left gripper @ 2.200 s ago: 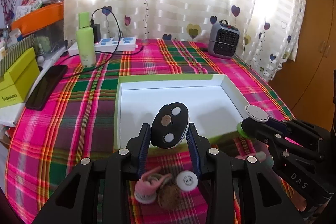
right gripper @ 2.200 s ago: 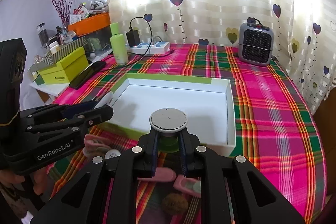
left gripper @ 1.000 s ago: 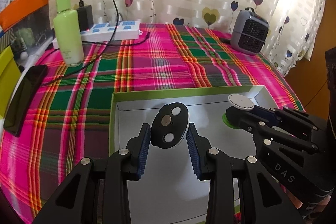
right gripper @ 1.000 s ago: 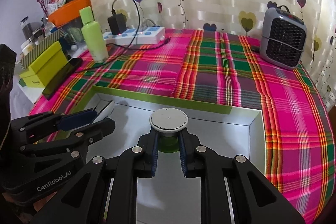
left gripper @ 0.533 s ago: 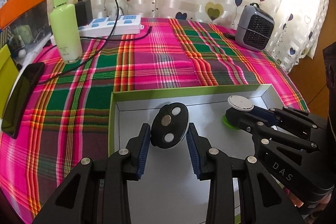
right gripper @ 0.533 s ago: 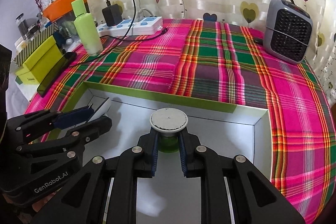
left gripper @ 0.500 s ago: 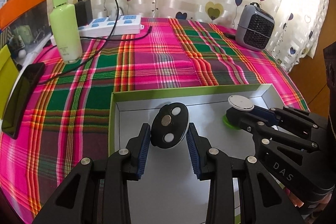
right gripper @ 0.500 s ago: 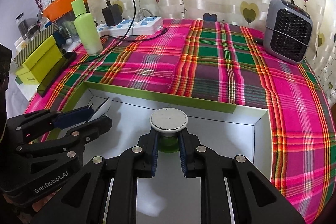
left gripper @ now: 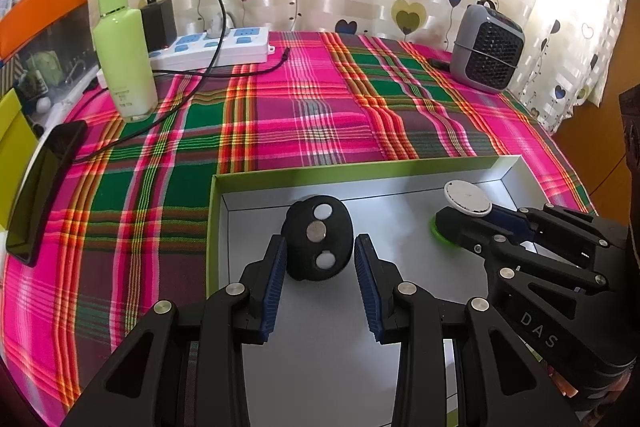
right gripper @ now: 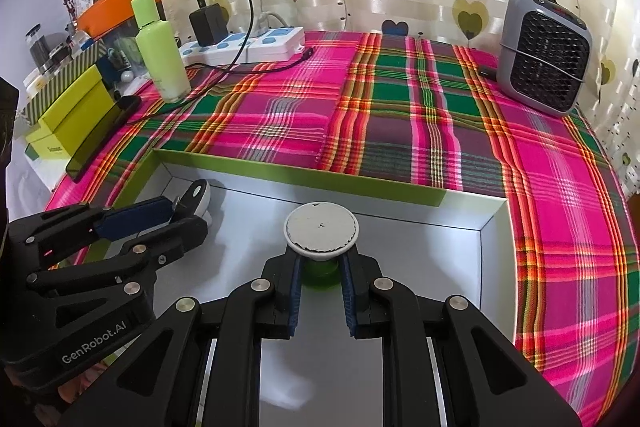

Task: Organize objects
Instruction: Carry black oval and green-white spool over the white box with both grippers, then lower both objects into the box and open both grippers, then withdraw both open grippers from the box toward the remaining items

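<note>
Black round piece and white-topped piece go down into the box.

Left gripper (left gripper: 319, 259) has let go: its blue pads (left gripper: 273, 283) stand apart from the black disc with three dots (left gripper: 318, 237), which sits in the white box (left gripper: 352, 169) near the far wall. Right gripper (right gripper: 320, 273) is pinching the green stem under the white-capped knob (right gripper: 320, 231). Lower that one until it rests flat, then open slowly. Pull both grippers straight back so nothing tips.

The left gripper (left gripper: 320, 267) is spread apart around a black disc (left gripper: 317, 243) resting in the white box (left gripper: 360, 169). Beside it, the right gripper (left gripper: 460, 223) holds a white-topped green thing (left gripper: 467, 198) near the box corner.
</note>
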Demonstrator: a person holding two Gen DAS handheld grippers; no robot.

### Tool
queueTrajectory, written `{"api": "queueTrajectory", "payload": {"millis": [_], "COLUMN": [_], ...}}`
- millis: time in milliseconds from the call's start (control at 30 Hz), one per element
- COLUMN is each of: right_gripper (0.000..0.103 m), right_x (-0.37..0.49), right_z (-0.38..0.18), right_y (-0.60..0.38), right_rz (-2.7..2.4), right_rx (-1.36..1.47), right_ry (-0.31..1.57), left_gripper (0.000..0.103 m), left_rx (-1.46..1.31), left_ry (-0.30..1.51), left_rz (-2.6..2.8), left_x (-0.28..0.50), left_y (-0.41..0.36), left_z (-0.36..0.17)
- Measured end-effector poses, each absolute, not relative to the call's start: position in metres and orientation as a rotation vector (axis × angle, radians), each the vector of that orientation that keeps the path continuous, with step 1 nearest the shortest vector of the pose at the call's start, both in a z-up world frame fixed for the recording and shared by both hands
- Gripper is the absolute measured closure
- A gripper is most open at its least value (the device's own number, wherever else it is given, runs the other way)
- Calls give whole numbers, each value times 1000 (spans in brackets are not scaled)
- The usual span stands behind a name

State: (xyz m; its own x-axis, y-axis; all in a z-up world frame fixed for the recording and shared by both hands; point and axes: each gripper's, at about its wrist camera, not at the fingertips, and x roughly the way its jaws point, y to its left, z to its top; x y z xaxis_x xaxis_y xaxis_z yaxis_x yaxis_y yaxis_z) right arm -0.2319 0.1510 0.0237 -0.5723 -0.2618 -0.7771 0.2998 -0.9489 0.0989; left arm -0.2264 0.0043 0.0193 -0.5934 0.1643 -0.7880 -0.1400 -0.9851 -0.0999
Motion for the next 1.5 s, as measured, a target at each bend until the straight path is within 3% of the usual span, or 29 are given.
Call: {"api": "queueTrajectory", "payload": {"millis": [267, 500, 767, 833, 1500], "right_gripper": [85, 63, 60, 53, 52], "right_x": [-231, -229, -225, -223, -192], "right_z": [23, 21, 24, 24, 39], "right_y": [152, 156, 156, 156, 161], "right_rz": [-2537, -2529, -2534, -2534, -2593], "right_rx": [1246, 1260, 1247, 1240, 1185], "right_ry": [62, 22, 18, 18, 4], "left_gripper": [69, 67, 63, 61, 58], "left_rx": [-1325, -1327, -1311, -1308, -1243], "left_ry": [-30, -22, -30, -31, -16], "left_rz": [2667, 2670, 2676, 2679, 2770], "left_x": [-225, -223, -215, -213, -178], "left_y": [6, 6, 6, 7, -1], "left_z": [19, 19, 24, 26, 42]}}
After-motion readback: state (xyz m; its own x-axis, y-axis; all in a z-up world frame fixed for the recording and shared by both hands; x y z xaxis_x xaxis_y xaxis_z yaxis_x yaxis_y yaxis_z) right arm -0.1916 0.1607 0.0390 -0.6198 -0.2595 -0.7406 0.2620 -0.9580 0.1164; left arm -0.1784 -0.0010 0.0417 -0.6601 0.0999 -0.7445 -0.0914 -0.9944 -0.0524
